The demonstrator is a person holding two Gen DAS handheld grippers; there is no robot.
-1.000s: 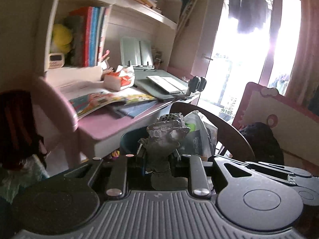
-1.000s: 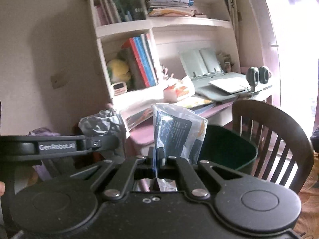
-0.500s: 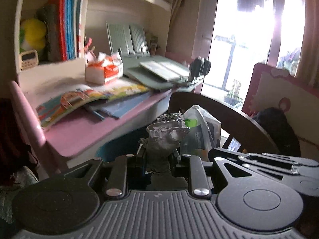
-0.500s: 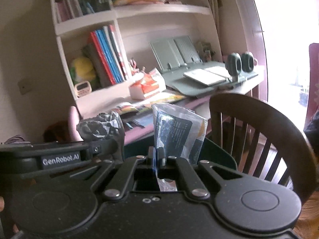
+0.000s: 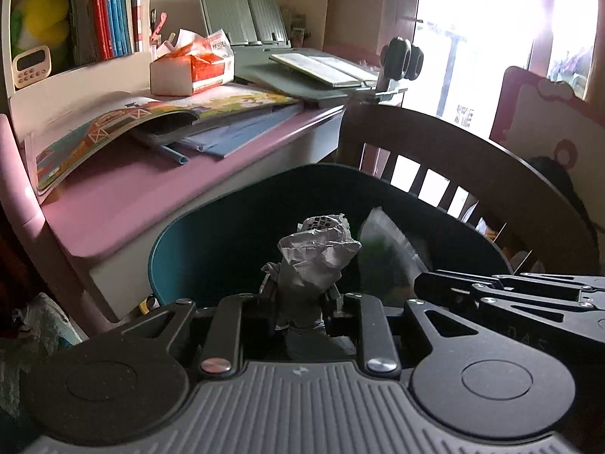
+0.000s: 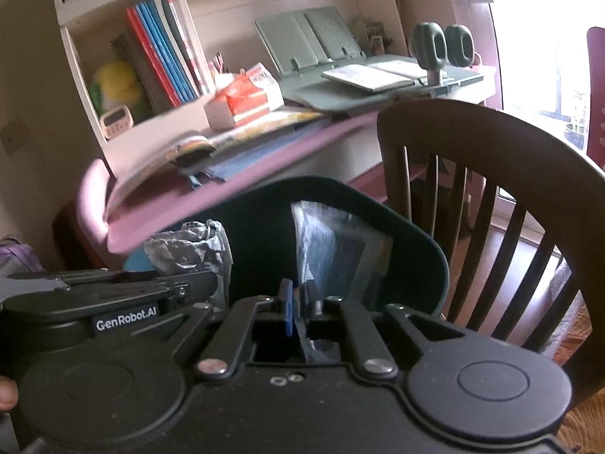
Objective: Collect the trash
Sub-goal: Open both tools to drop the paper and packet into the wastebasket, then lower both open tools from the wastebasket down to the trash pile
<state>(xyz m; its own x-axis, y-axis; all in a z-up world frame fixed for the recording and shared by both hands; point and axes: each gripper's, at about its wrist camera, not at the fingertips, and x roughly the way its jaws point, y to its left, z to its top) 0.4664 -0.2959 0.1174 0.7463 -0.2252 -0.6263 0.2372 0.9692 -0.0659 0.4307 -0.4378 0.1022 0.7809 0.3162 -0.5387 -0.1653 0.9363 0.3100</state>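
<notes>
My left gripper (image 5: 300, 295) is shut on a crumpled grey paper wad (image 5: 317, 253), held just over the near rim of a dark teal bin (image 5: 181, 242). My right gripper (image 6: 298, 302) is shut on a clear plastic wrapper with dark print (image 6: 336, 249), held upright over the same bin (image 6: 423, 249). The wad shows in the right wrist view (image 6: 193, 246) at left, above the left gripper's body. The wrapper shows blurred in the left wrist view (image 5: 389, 238), right of the wad.
A pink desk (image 5: 124, 196) with picture books, a tissue pack (image 5: 193, 68) and a grey book stand stands behind the bin. A dark wooden chair (image 6: 484, 174) stands right of the bin. Shelves with books rise at the back left. A bright window is at right.
Both grippers have moved forward and down with their trash. The bin's opening now fills the middle of both views, and the desk is closer.
</notes>
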